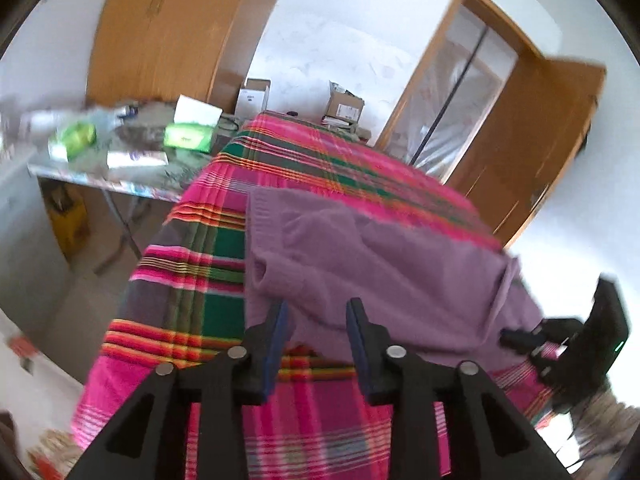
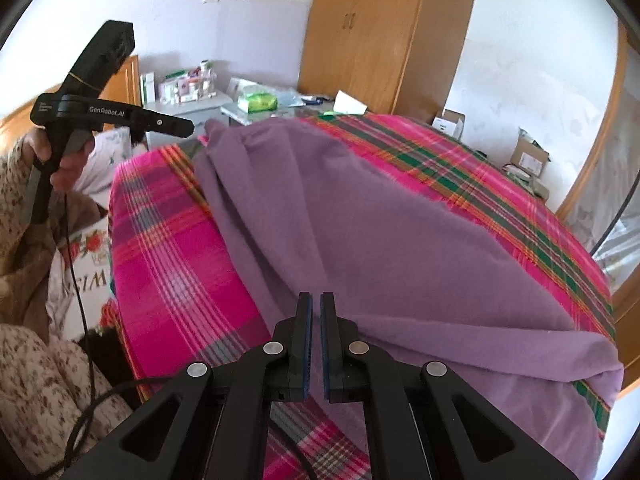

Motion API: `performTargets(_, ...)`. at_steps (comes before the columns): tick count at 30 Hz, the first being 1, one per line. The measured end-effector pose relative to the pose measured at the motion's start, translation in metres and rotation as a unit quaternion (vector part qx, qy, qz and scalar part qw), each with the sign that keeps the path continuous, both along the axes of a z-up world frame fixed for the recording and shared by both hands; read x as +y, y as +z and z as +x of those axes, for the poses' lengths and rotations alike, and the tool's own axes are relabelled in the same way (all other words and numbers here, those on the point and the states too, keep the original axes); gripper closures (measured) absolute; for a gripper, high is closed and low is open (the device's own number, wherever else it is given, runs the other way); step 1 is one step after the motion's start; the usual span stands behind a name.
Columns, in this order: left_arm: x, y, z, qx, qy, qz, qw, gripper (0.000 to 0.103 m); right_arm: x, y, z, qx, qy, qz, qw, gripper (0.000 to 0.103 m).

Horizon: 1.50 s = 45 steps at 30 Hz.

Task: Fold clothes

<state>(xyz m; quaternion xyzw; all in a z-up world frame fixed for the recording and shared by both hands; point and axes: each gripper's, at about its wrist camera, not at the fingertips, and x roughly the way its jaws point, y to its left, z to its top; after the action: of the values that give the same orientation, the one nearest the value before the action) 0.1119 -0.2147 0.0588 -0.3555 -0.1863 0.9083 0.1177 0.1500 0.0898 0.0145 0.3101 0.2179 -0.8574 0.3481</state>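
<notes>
Plaid bedspread point(image 2: 168, 248) carries our purple sweater point(image 2: 380, 232), lengthwise. Our left gripper point(image 1: 316, 308), half-open and empty, sits at its near hem; our right gripper point(image 2: 316, 304), nearly closed, grips nothing.

I see a plain purple sweater point(image 2: 384, 216) on a bed cover point(image 2: 168, 248) plaided in hot pink with green, orange and grey stripes. Both my grippers, left point(image 1: 316, 308) and right point(image 2: 316, 300), are black with blue pads. My sleeve point(image 2: 16, 184) is cream with small brown flowers.
</notes>
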Motion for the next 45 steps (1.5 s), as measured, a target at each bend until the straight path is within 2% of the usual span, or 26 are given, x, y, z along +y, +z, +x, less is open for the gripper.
performTargets(3, -0.008, -0.004, -0.012, -0.027, 0.020, 0.044, 0.9985, 0.059, -0.004, 0.001, -0.006, -0.005, -0.006, -0.009, 1.000, 0.092)
performTargets(8, -0.022, -0.025, -0.036, -0.096, 0.053, 0.126, 0.9860, 0.059, -0.012, -0.006, -0.014, -0.015, -0.020, -0.016, 1.000, 0.089)
performTargets(12, -0.023, -0.037, -0.039, -0.116, 0.064, 0.141, 0.9811, 0.082, -0.016, -0.008, -0.019, -0.026, -0.029, -0.027, 0.999, 0.089)
performTargets(16, -0.028, -0.034, -0.035, -0.108, 0.072, 0.158, 0.9788, 0.091, -0.017, -0.007, -0.019, -0.028, -0.029, -0.033, 0.999, 0.089)
performTargets(20, -0.031, -0.022, -0.025, -0.088, 0.075, 0.172, 0.9784, 0.093, -0.015, -0.001, -0.016, -0.024, -0.031, -0.041, 0.998, 0.089)
performTargets(23, -0.032, -0.026, -0.024, -0.093, 0.078, 0.164, 0.9791, 0.093, -0.011, 0.004, -0.013, -0.020, -0.032, -0.053, 0.998, 0.089)
performTargets(28, -0.032, -0.050, -0.024, -0.127, 0.091, 0.149, 0.9763, 0.094, -0.003, 0.006, -0.015, -0.024, -0.047, -0.067, 0.996, 0.089)
performTargets(33, -0.032, -0.057, -0.024, -0.129, 0.094, 0.140, 0.9772, 0.093, 0.008, 0.007, -0.018, -0.030, -0.066, -0.077, 0.994, 0.089)
performTargets(39, -0.022, -0.046, -0.018, -0.128, 0.103, 0.098, 0.9815, 0.090, 0.039, 0.020, -0.015, -0.015, -0.112, -0.106, 0.988, 0.089)
performTargets(45, -0.006, -0.015, -0.006, -0.085, 0.108, 0.049, 0.9894, 0.088, 0.098, 0.034, -0.016, 0.003, -0.195, -0.124, 0.973, 0.088)
